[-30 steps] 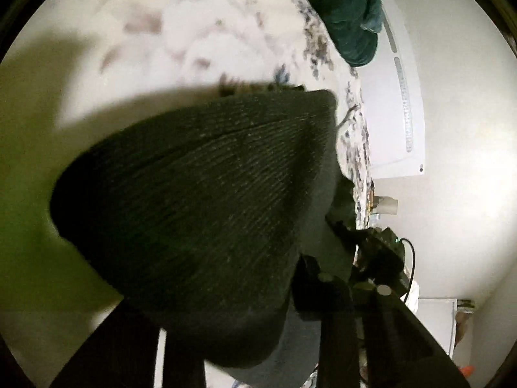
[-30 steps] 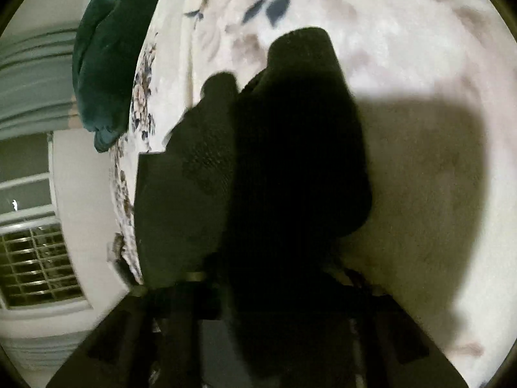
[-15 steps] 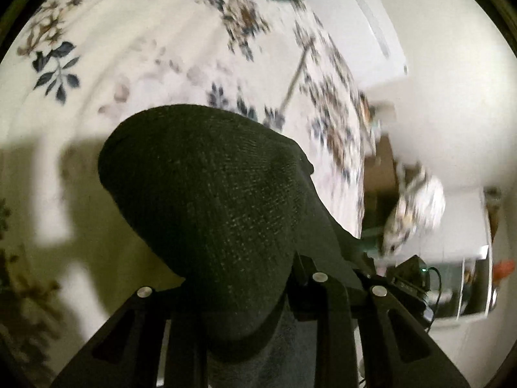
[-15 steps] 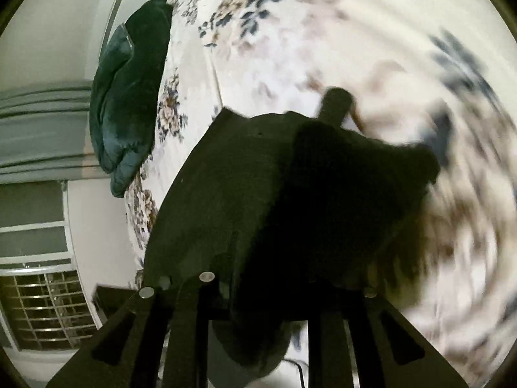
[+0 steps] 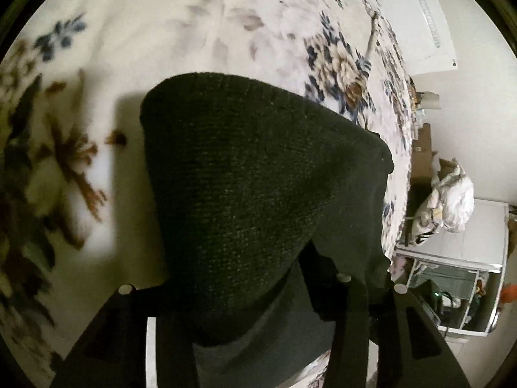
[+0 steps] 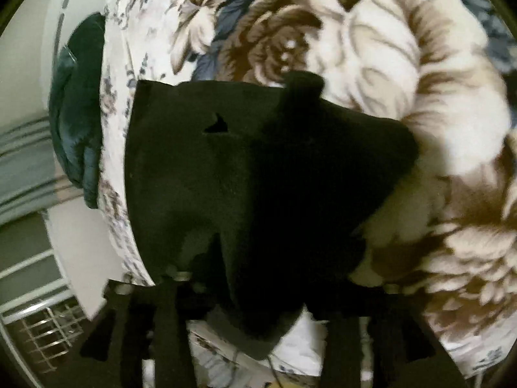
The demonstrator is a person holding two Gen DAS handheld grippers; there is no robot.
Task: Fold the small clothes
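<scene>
A black knit garment (image 5: 245, 187) fills the middle of the left wrist view and drapes over my left gripper (image 5: 258, 294), which is shut on its near edge. The same black garment (image 6: 245, 174) fills the right wrist view, and my right gripper (image 6: 258, 291) is shut on its near edge too. The cloth hangs just above a floral bedspread (image 5: 226, 19), which also shows in the right wrist view (image 6: 404, 74). The fingertips of both grippers are hidden under the fabric.
A dark green pillow (image 6: 77, 123) lies at the bed's far end. White furniture (image 5: 465, 258) with a bundle of pale cloth (image 5: 452, 200) stands beside the bed. A window with a grille (image 6: 38, 320) is at the lower left.
Both grippers have swung with the garment, down toward the bedspread. The cloth now hangs spread wider between them, and the floral pattern looks closer in both views.
</scene>
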